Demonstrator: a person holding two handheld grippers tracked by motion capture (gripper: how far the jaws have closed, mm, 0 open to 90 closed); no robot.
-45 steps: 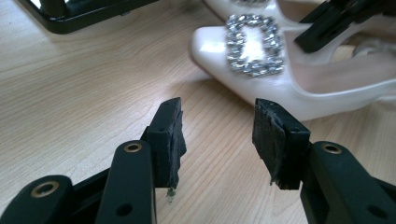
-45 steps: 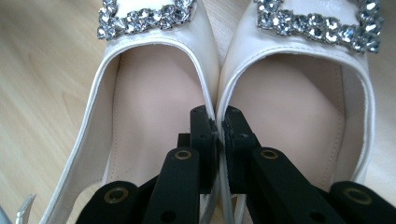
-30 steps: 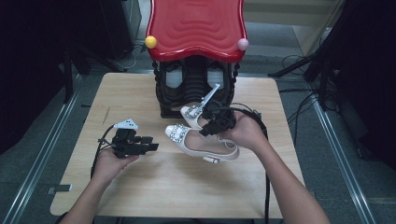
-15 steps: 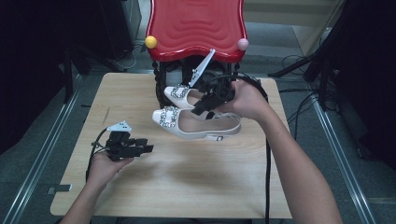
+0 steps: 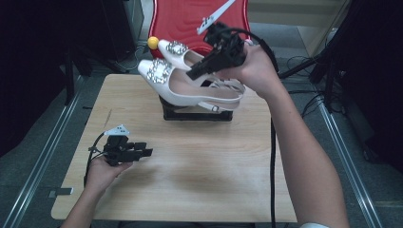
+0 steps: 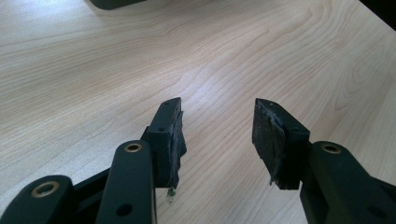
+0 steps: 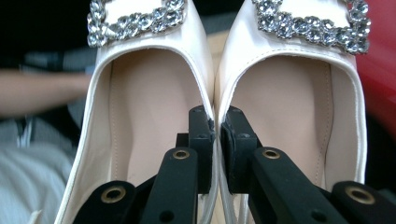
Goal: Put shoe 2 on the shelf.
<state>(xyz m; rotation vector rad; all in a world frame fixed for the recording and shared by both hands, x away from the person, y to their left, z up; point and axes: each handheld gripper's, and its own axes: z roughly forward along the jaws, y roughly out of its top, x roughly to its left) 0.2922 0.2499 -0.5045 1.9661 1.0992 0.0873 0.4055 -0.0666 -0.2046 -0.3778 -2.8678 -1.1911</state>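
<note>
My right gripper (image 5: 202,70) is clamped on the touching inner walls of the white shoes (image 5: 190,90), one jaw inside each, holding the pair in the air above the table (image 5: 199,180), in front of the red seat (image 5: 190,19). My left gripper (image 5: 142,153) rests low over the table, jaws apart with nothing between them.

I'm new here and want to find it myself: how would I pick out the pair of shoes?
Start at the wooden table and look to its far edge, where a red seat rises behind a black stand. In the air in front of it, the right gripper pinches the inner walls of two white shoes together. Glittering rhinestone buckles on their pointed toes mark them out.
</note>
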